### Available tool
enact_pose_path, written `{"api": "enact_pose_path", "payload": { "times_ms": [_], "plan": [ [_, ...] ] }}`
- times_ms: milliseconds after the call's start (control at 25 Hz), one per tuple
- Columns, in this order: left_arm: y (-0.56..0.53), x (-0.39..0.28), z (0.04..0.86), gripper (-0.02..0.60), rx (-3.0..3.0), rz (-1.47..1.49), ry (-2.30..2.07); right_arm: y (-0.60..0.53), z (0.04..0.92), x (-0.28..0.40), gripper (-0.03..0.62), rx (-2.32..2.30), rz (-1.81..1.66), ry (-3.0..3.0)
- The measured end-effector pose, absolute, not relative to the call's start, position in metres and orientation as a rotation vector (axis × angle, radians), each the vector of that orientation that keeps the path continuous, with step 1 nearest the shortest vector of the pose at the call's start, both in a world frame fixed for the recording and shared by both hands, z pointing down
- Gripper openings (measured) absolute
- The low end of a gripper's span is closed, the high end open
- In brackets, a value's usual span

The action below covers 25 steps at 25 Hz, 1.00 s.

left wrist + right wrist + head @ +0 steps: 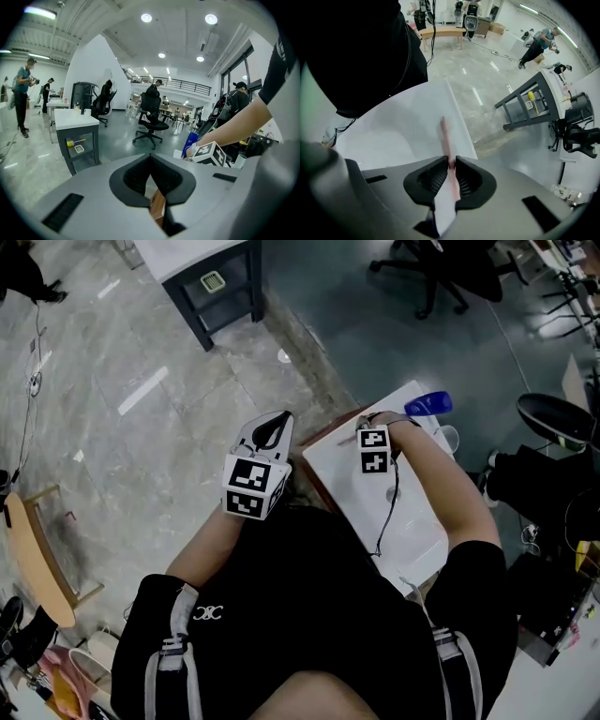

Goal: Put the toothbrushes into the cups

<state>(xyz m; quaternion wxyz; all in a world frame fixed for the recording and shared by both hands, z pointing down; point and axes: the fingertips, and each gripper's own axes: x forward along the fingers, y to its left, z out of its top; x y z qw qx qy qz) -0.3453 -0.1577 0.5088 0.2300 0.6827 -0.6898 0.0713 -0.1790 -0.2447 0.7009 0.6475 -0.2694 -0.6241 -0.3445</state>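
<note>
R claw (451, 160) pinching pink toothbrush (444, 136) over white table (393, 126); L claw (150, 158) pressed together.

toothbrush (443, 133): slim, pinkish end + white part; blurred
grip: pinched btw pads of right gripper (451, 161), about mid-length
pose: pink end sticks out past the pads, white part runs back toward cam
place: over white table (393, 126), near its edge; can't tell if it touches
clear cup (450, 439): upright, at table's far end, well apart from brush
blue cup (428, 404): just beside clear one; shape unclear
</note>
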Motion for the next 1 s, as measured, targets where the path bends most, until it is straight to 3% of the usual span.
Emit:
{"api": "enact_pose_path", "payload": {
  "times_ms": [400,1000],
  "plan": [
    [-0.167,-0.321,0.494,0.014,1.966,0.213,-1.864,-0.234,0.672,-0.172,0.067,-0.382,-0.746,-1.695],
    [-0.217,-0.241,0.46,0.014,2.235,0.264,-1.701,-0.247,0.528,-0.129,0.064,0.388,-0.212,-2.387]
  ]
}}
